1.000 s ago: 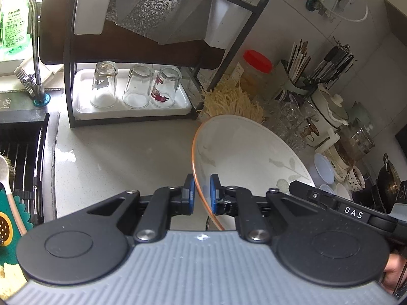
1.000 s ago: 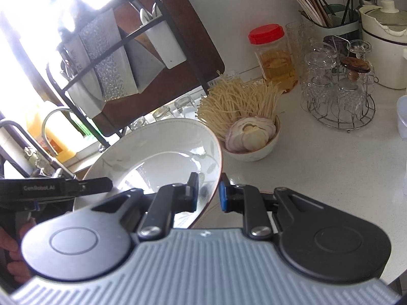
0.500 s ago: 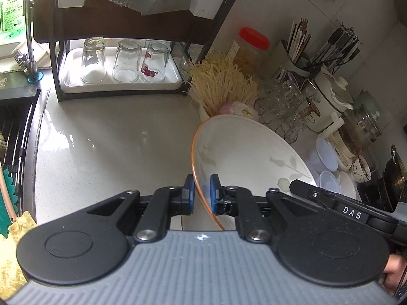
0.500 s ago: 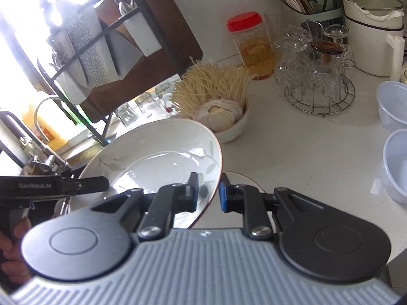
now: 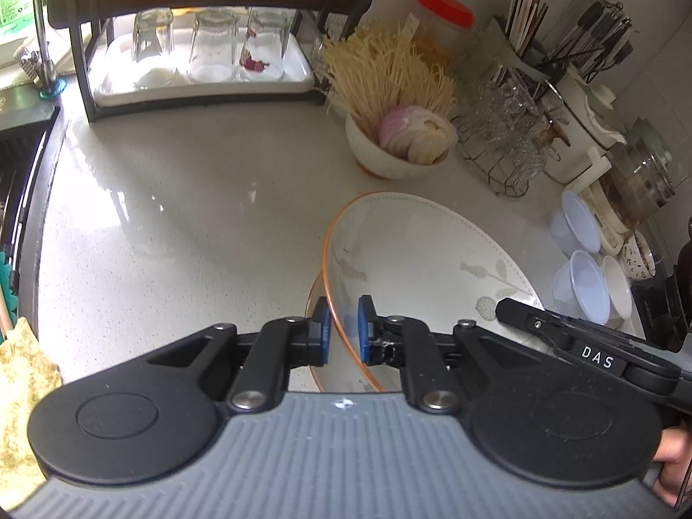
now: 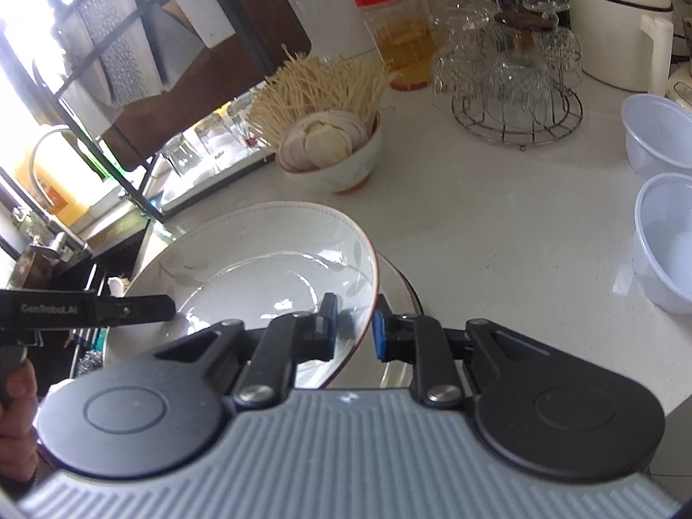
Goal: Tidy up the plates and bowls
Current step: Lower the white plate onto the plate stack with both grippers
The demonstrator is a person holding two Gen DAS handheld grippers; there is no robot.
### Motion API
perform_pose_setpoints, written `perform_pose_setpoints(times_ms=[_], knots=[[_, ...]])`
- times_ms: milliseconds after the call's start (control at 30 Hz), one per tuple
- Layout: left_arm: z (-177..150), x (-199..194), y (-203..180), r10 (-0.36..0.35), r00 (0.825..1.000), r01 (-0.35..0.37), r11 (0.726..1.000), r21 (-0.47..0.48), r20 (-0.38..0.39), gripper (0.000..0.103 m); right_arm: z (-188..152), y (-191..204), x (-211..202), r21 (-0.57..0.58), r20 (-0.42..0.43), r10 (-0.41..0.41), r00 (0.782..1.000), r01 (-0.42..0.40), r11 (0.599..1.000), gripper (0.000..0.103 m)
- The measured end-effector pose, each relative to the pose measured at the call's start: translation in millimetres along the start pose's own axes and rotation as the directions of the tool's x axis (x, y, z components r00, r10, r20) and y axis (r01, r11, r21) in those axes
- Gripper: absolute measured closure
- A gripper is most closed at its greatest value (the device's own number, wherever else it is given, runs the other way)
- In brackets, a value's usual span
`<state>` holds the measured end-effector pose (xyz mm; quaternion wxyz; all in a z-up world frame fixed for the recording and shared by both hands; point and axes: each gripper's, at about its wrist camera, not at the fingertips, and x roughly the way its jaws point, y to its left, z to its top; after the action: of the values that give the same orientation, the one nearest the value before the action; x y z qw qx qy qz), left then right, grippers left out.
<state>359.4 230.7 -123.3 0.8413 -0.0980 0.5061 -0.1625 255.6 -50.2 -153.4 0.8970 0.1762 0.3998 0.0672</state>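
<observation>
A large white plate with an orange rim and leaf pattern (image 5: 415, 259) is held between both grippers, low over the counter. My left gripper (image 5: 342, 331) is shut on its left rim. My right gripper (image 6: 355, 326) is shut on its right rim; the plate also shows in the right wrist view (image 6: 259, 259). A second plate (image 5: 315, 298) lies on the counter directly beneath it, mostly hidden, and its edge also peeks out in the right wrist view (image 6: 400, 283). A white bowl of sliced onion and noodles (image 5: 389, 151) stands behind.
A dish rack with upturned glasses (image 5: 207, 52) stands at the back left, the sink (image 5: 17, 181) at the far left. A wire stand of glass cups (image 5: 501, 138), a red-lidded jar (image 5: 437, 21), a utensil holder and small plastic bowls (image 5: 584, 272) crowd the right.
Both grippers have carried the plate down and back from the rack, toward the counter. It now hangs just above a second plate. The grip has not changed.
</observation>
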Motion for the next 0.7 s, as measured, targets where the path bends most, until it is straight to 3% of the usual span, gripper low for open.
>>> perform_pose_setpoints(times_ms=[567, 700], knots=[[1, 31, 1, 0.018, 0.996, -0.021, 0.999, -0.027, -0.084, 0.086, -4, 0, 14, -0.063, -0.028, -0.076, 0.997, 0.074, 0.995, 0.082], [2, 35, -4, 0.035, 0.995, -0.035, 0.999, 0.009, -0.089, 0.085, -3, 1, 15, -0.079, -0.029, -0.089, 0.996, 0.087, 0.993, 0.082]])
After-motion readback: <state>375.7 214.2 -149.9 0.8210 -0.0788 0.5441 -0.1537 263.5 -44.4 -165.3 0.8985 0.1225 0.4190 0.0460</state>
